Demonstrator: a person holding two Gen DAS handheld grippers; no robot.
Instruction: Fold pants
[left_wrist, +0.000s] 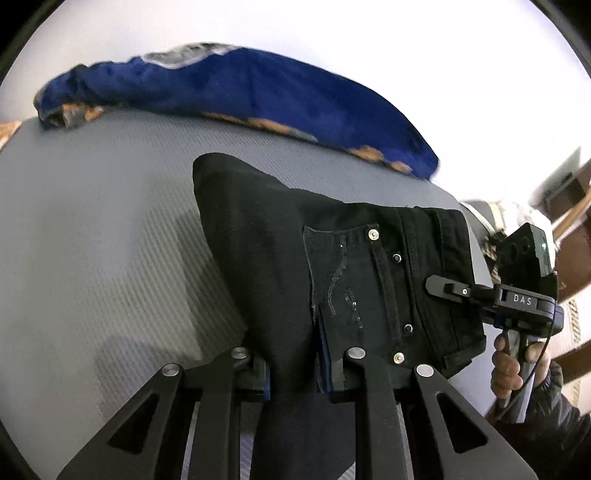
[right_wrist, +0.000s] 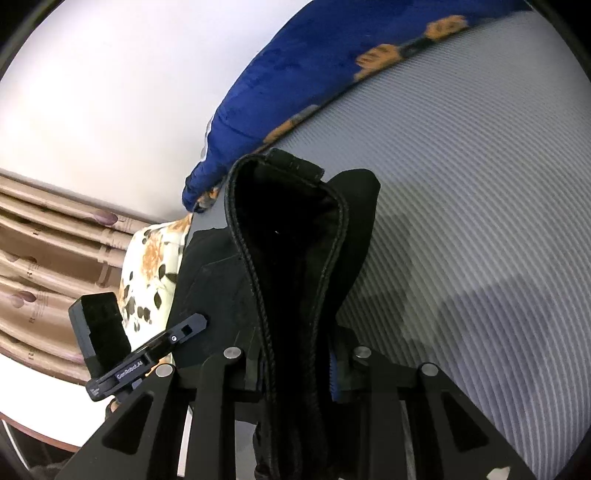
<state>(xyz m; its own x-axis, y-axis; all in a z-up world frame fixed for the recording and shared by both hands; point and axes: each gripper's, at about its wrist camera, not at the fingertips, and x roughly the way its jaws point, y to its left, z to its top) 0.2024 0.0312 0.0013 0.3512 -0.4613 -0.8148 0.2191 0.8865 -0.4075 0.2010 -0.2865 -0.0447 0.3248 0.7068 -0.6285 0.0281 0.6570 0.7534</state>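
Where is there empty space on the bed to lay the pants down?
The grey sheet is bare between the black pants and the blue blanket, and all along the pants' left side in the left wrist view. The right wrist view shows more bare sheet to the right of the pants. It gets crowded by the blanket at the far edge and by the flowered pillow.

Both wrist views are bright, with strong fisheye bending and black corners beyond the round lens edge. The pale wall (left_wrist: 369, 55) behind is blown out to near white, losing all detail. Soft grey shadows fall across the ribbed grey bed cover (left_wrist: 92, 221), their edges diffuse. The blue blanket (left_wrist: 240, 88) is smeared by motion blur, worst at its left end in the left view. The black pants (left_wrist: 332, 266) read very dark; their folds in the right view sink into featureless black
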